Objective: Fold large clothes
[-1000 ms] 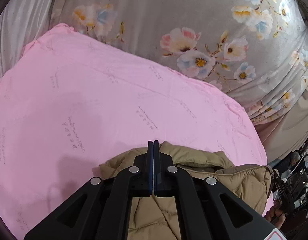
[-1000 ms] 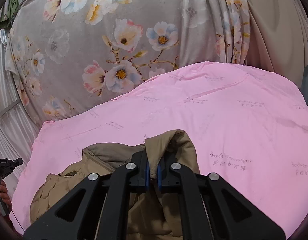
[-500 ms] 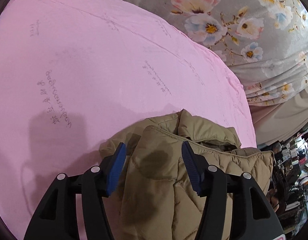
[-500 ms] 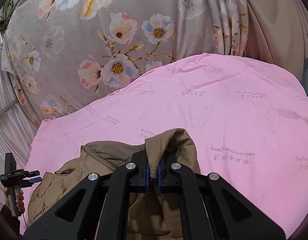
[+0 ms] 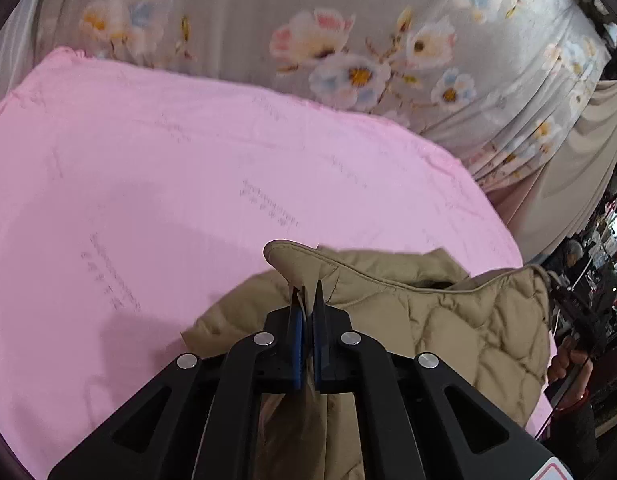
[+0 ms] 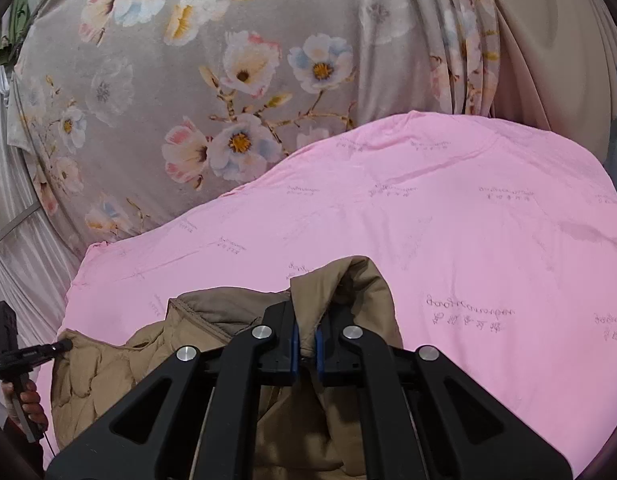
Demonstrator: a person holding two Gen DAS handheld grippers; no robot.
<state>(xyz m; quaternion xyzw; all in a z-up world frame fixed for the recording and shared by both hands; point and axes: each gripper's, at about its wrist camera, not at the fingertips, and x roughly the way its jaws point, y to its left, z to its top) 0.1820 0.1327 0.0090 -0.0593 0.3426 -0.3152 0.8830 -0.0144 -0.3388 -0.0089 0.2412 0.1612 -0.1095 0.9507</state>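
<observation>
Pink sheet (image 6: 468,220) covers the surface below a floral curtain (image 6: 188,80). On its near edge lies the tan quilted jacket (image 5: 468,320), bunched. Left gripper (image 5: 306,300) and right gripper (image 6: 306,320) each have jaws clamped on a jacket fold.

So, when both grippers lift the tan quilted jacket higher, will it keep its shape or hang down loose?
The jacket will probably hang loose: it already sags and folds around the left gripper and the right gripper, each shut on a pinch of fabric. The puffy quilting suggests it is light for its bulk. The smooth shell may slip on the pink sheet.
</observation>
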